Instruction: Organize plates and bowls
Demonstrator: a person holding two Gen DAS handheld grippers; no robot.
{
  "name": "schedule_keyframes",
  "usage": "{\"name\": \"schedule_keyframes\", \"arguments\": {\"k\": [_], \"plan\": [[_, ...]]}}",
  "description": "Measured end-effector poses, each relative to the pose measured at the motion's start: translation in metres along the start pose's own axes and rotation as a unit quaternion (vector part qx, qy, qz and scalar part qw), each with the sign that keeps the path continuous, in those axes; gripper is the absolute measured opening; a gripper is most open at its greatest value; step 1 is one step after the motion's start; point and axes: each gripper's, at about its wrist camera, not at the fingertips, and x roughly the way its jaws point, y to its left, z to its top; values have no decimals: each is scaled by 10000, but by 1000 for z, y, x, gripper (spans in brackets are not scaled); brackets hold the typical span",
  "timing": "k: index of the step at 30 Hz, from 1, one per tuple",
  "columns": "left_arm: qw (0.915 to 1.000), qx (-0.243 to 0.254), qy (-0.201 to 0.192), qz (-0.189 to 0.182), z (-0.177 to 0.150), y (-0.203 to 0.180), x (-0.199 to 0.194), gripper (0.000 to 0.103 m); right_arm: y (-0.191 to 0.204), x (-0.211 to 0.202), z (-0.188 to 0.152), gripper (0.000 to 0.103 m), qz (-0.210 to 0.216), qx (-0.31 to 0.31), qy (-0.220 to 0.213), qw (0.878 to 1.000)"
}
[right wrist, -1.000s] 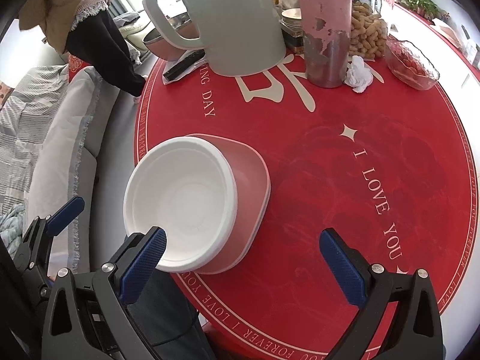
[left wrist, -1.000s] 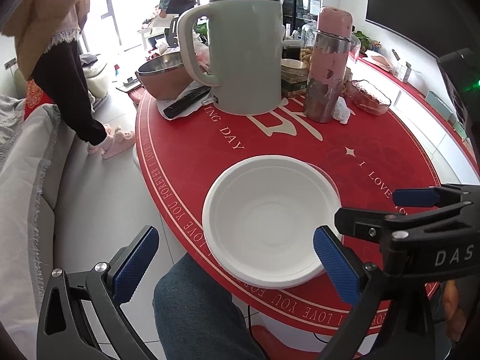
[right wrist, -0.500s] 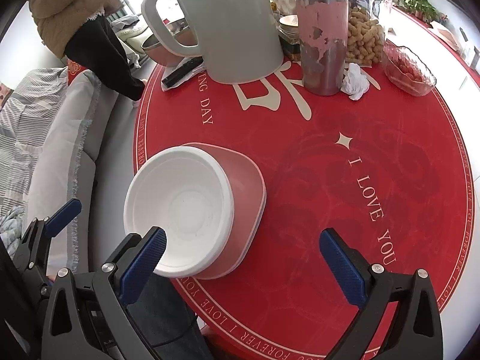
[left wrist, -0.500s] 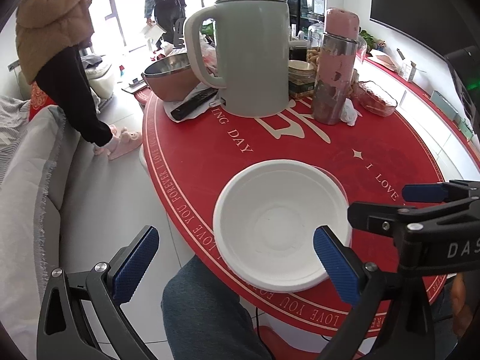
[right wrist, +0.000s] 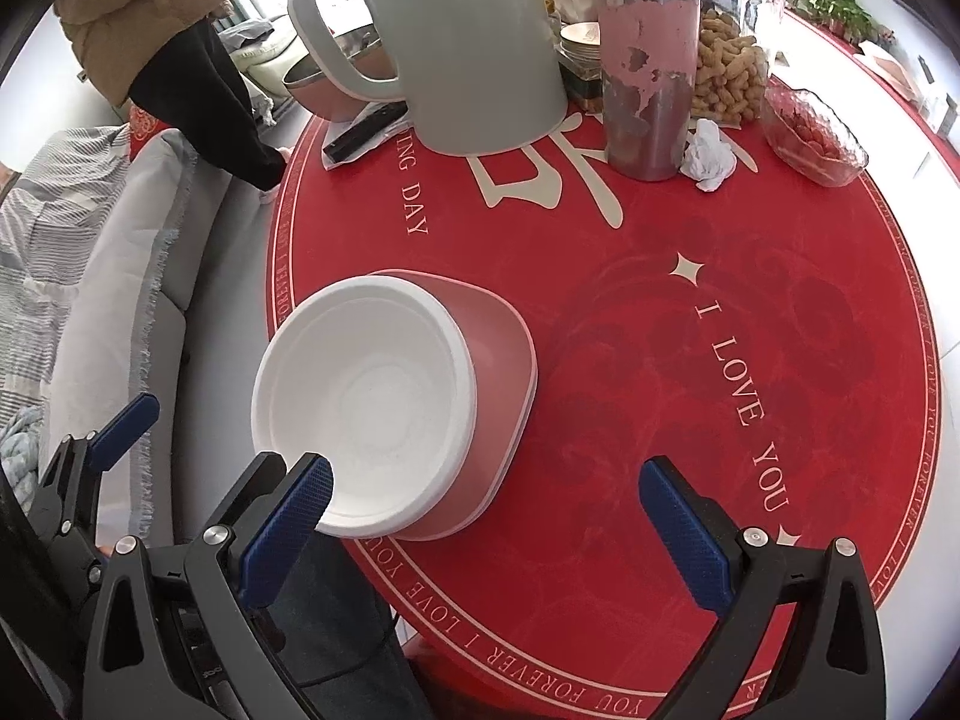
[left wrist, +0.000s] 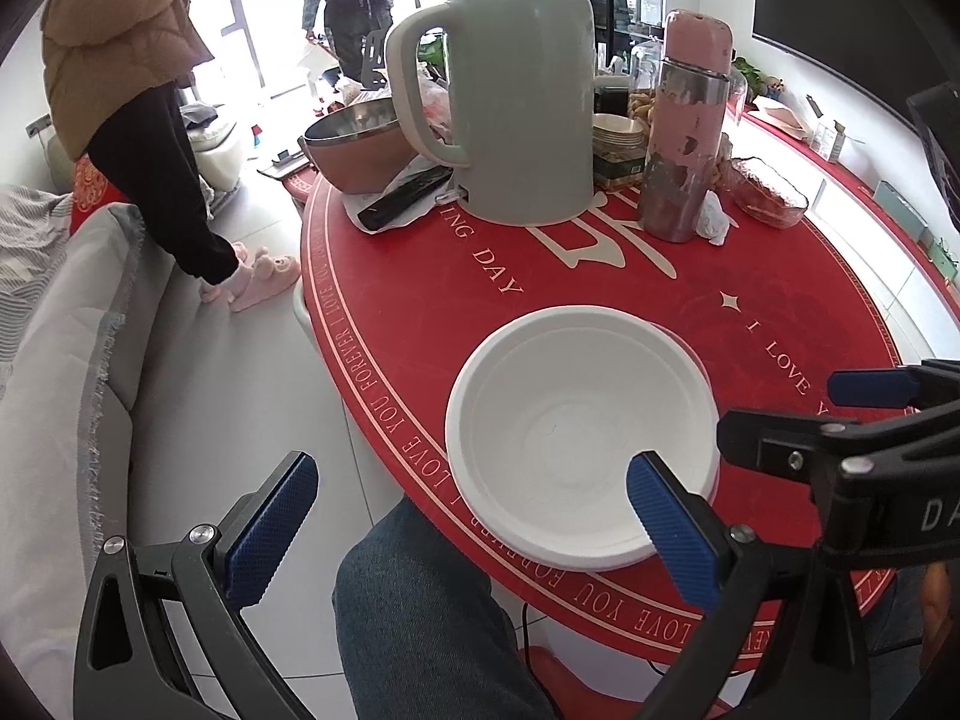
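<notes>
A round surface (left wrist: 600, 312) with a red cover printed in pale lettering stands on a pale tiled floor (left wrist: 252, 360), beside a grey sofa (left wrist: 66, 360) with a striped cloth over its back. Bright daylight pours through tall windows (left wrist: 264, 18) at the far end, washing out the floor there, where two people stand, one in a tan padded vest (left wrist: 114, 42). Along the right side runs a long low counter (left wrist: 840, 180) under a white wall with a dark panel (left wrist: 840, 12).
</notes>
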Motion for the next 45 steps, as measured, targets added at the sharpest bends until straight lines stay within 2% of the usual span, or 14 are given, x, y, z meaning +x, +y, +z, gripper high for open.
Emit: {"name": "schedule_keyframes", "arguments": {"k": [18,27,45], "plan": [[10000,-41,43,-2,-2,2,0,103,2,1,-5,103,-95,-54,3,9999],[10000,-18,30,23,-2,3,0,103,7,-6,-3,103,-465,-184,-237,9985],[9999,-28,98,92,-5,2,6,103,5,2,-6,103,-261,-158,-132,9994]]}}
